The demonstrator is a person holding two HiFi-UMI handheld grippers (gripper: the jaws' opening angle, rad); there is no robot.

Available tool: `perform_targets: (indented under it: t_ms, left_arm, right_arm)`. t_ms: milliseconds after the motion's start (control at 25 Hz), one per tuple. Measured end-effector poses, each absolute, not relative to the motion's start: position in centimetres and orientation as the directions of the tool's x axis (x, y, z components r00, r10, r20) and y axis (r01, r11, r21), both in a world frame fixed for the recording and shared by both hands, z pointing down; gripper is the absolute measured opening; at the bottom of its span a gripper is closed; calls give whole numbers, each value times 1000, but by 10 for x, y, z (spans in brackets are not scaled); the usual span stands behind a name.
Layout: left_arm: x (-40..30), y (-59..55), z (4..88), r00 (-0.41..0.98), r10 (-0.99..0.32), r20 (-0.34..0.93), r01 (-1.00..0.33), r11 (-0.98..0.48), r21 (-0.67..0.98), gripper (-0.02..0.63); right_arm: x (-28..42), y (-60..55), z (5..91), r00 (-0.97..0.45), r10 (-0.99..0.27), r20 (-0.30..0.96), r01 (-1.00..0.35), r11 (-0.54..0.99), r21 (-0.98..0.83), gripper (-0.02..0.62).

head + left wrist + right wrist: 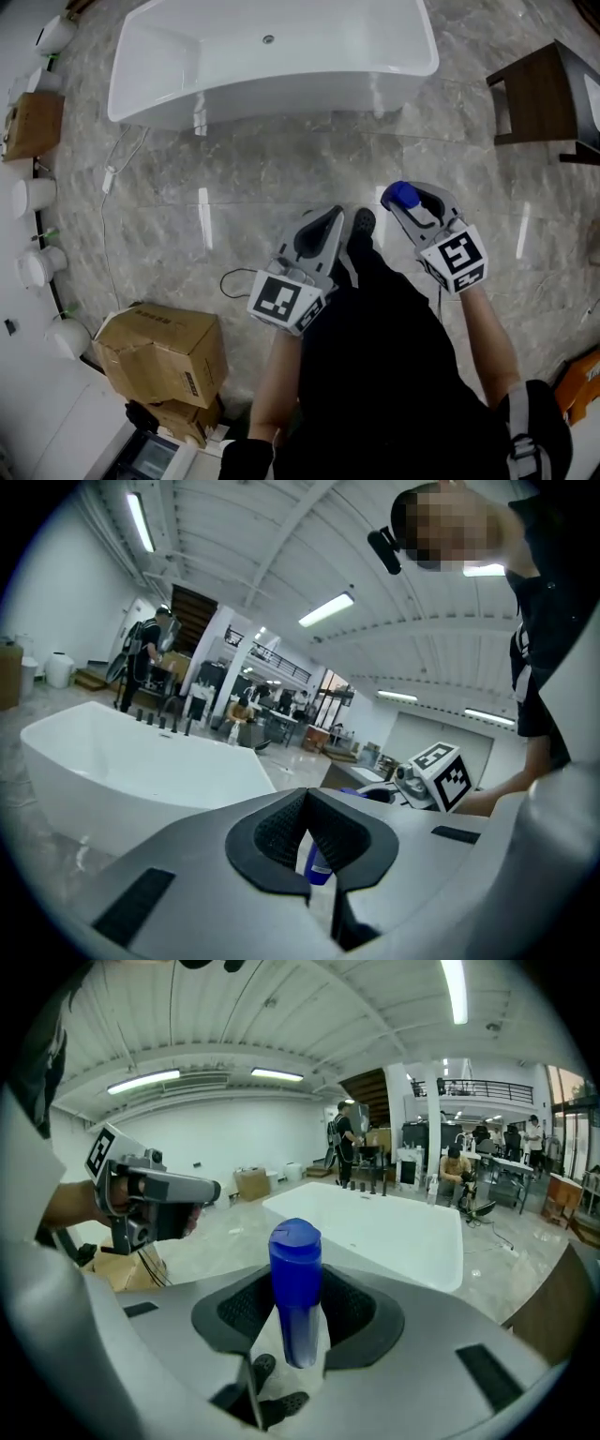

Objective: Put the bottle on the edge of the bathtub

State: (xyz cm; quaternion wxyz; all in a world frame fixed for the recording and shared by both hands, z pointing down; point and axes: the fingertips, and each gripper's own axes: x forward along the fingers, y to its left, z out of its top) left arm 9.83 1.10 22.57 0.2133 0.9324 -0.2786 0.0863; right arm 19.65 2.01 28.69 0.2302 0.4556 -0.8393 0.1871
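At your far left, cardboard boxes [159, 352] are sitting on the marble floor [281, 169], and the white bathtub [187, 103] is lying well ahead of you. Nearer the middle, you are holding the left gripper [333, 220] with its jaws drawn together and nothing between them, pointing toward the tub. Just to its right, you are gripping the blue bottle [402, 194] upright in the right gripper [403, 208], jaws pressing on its body below the cap, well apart from the tub's rim, while a dark wooden table [539, 94] is standing farther right.
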Motion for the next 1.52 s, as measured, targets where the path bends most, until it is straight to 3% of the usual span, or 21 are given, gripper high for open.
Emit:
perform_targets:
  t_ms: [640,1520]
  left_arm:
    - [96,-58,411,817,-461,347,-575,-700,424,9]
    - [109,-145,668,834,-351,425,-533,-709,461,9]
  right_arm:
    - [179,-26,508,-459,-427,779,-783,609,-127,150]
    - [186,-114,831,-361,-297,884,-788,605,-119,150]
